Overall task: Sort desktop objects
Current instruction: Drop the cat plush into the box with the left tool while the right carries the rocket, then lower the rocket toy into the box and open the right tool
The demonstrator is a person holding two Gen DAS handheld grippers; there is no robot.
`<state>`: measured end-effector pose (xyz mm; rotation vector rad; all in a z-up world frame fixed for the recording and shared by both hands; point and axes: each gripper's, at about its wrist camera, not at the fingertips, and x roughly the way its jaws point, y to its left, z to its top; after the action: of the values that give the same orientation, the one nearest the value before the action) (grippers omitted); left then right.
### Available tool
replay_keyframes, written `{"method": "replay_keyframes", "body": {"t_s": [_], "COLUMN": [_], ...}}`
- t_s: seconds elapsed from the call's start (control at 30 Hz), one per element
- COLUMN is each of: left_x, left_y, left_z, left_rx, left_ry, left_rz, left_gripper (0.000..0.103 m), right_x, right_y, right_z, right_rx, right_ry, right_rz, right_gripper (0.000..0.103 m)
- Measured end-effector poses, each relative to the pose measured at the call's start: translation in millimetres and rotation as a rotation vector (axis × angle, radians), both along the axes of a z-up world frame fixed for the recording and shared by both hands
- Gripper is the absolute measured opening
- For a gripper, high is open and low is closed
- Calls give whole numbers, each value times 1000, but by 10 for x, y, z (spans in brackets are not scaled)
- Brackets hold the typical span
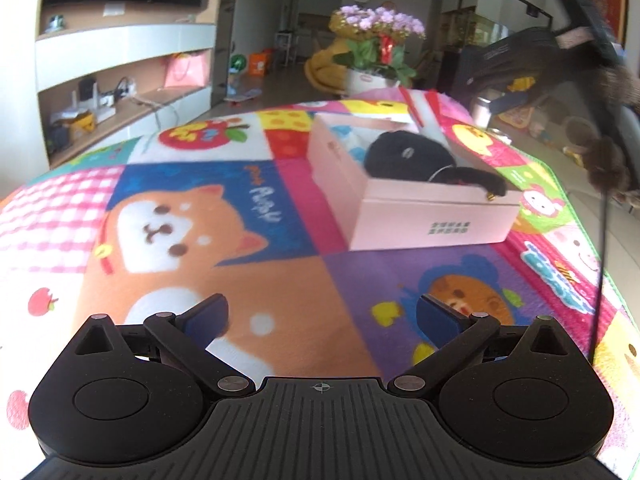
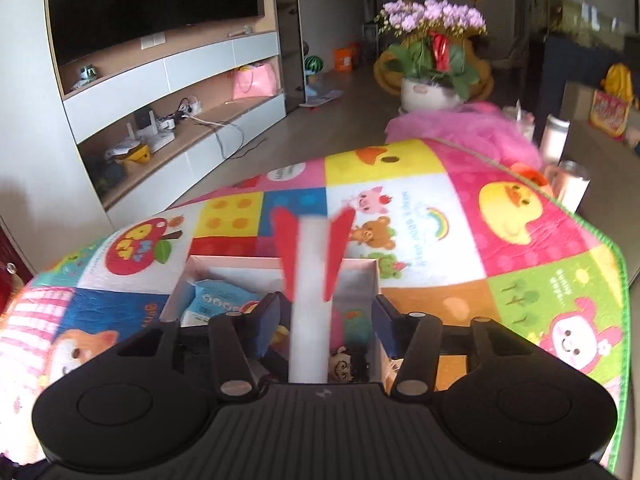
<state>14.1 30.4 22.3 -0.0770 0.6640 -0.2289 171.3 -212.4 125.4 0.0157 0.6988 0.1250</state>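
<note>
A pink box (image 1: 420,216) sits on the colourful cartoon blanket (image 1: 192,220). It holds a black cap (image 1: 408,156), a blue packet (image 2: 224,300) and small toys. A white and red stick-shaped object (image 2: 310,280) stands between the fingers of my right gripper (image 2: 322,320), above the box (image 2: 180,292). The jaws stand apart on both sides of it and do not visibly touch it. My left gripper (image 1: 322,318) is open and empty, low over the blanket in front of the box. The right gripper shows only as a dark blurred shape (image 1: 592,80) at the left wrist view's top right.
A potted plant with purple flowers (image 2: 434,52) stands beyond the blanket's far edge. Pink fluffy fabric (image 2: 460,128) and cups (image 2: 568,184) lie at the right. A TV shelf unit (image 2: 168,92) lines the left wall. The blanket's green edge (image 2: 622,280) drops off at right.
</note>
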Motion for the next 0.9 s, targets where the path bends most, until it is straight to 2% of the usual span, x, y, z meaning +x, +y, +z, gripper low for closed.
{"method": "replay_keyframes", "body": {"t_s": [0.1,0.13,0.2,0.23,0.3,0.37,0.4,0.43,0.5,0.57,0.67,0.77,0.83,0.9], "left_x": [35,42,24,7,-38,-78,-92,-96,-82,-61,-51,-64,-76,-88], "left_y": [26,17,-28,-57,-105,-125,-119,-106,-74,-70,-115,-173,-203,-209], "left_z": [-58,-66,-71,-69,-57,-40,-34,-36,-52,-73,-104,-128,-143,-147], "left_rx": [-29,-39,-51,-50,-39,-18,-12,-11,-24,-34,-39,-37,-29,-25], "left_ry": [27,31,30,28,17,2,-4,-4,4,13,23,28,31,32], "left_rz": [16,16,-3,-19,-50,-64,-63,-58,-40,-29,-46,-67,-74,-75], "left_gripper": [103,103,103,103,103,103,103,103,103,103,103,103,103,103], "right_x": [-247,-330,-442,-476,-481,-479,-457,-414,-404,-445,-538,-481,-375,-253], "right_y": [115,192,348,432,614,750,784,787,742,705,601,512,485,452], "right_z": [8,11,-35,-90,-277,-444,-512,-551,-507,-395,-93,70,28,-82], "right_rx": [12,3,8,21,-9,-92,-121,-117,-77,-42,7,83,111,120], "right_ry": [-54,-64,-41,-8,56,53,62,93,101,72,-68,-121,-115,-75], "right_rz": [83,122,203,240,271,249,247,264,288,342,371,331,289,250], "right_gripper": [73,76,86,88,88,86,67,59,57,56,56,57,63,81]}}
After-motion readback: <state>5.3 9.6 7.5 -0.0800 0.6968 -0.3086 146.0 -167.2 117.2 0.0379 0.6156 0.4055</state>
